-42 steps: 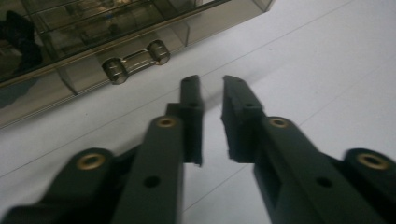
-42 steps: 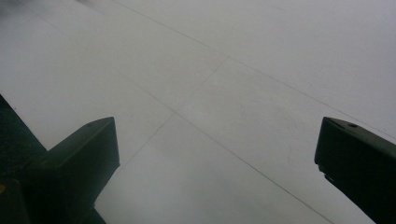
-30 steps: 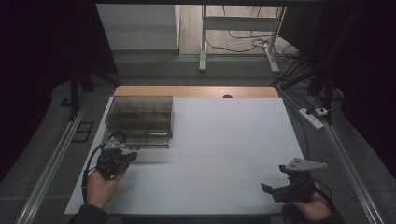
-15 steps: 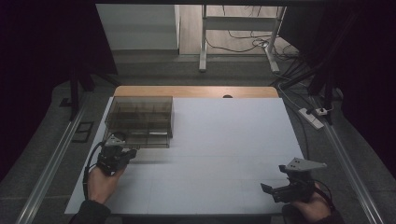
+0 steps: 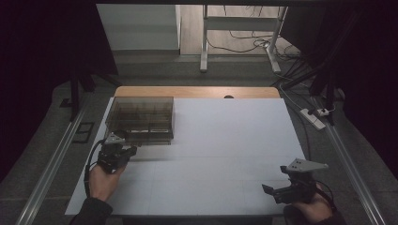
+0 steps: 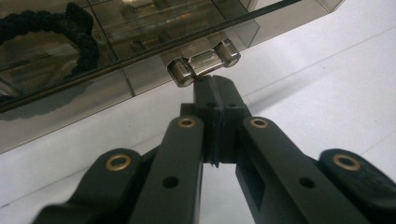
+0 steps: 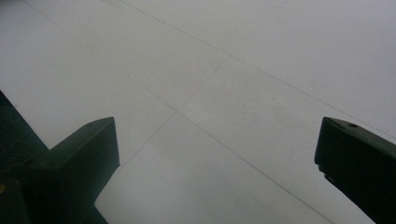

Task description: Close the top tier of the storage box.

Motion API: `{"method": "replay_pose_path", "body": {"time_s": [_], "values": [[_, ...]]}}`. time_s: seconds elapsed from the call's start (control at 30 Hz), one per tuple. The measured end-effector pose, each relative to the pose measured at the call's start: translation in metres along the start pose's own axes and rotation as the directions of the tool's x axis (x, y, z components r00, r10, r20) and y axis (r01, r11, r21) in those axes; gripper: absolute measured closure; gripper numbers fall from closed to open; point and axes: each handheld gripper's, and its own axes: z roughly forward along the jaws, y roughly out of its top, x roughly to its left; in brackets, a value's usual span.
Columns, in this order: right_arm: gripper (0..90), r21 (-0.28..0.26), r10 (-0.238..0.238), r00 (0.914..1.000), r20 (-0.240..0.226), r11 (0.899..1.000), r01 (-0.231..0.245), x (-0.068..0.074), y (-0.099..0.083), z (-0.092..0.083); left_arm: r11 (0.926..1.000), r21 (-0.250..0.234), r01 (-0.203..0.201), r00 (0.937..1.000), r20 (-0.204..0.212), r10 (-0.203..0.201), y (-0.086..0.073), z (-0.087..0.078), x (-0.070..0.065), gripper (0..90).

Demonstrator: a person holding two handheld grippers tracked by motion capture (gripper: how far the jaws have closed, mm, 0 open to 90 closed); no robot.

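left gripper (image 6: 212, 86) clenched, tips just under metal handle (image 6: 204, 62) of smoked acrylic box (image 5: 141, 118) at table's far left | right gripper (image 5: 277, 191) released, idle | risk: tips slip off handle, box skids

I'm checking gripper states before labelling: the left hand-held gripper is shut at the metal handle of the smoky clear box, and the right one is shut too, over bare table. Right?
Not quite. The right hand-held gripper is open: the right gripper view shows its jaws standing wide apart over the white table. The rest holds: the left hand-held gripper is shut at the metal handle of the smoky clear box.
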Motion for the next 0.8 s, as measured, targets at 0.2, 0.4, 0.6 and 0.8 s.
{"method": "replay_pose_path", "body": {"time_s": [0.2,0.4,0.6,0.8], "values": [[0.0,0.002,-0.001,1.0000,-0.001,1.000,0.001,0.000,0.000,0.000,0.9999,-0.013,0.004,0.9999,-0.013,-0.004,0.003,0.001,0.003,89.2],[0.0,0.002,0.000,1.0000,-0.003,1.000,0.000,0.000,0.000,0.000,0.9997,-0.025,0.004,0.9998,-0.022,-0.005,0.006,0.003,0.004,89.2],[2.8,-0.001,0.001,1.0000,-0.004,1.000,-0.001,0.000,0.000,0.000,0.9995,-0.032,-0.001,0.9993,-0.037,0.000,0.009,0.005,0.005,89.2],[2.8,0.001,0.002,1.0000,-0.005,1.000,-0.002,0.000,0.000,0.000,0.9992,-0.040,-0.007,0.9988,-0.048,0.005,0.013,0.008,0.007,89.2]]}}
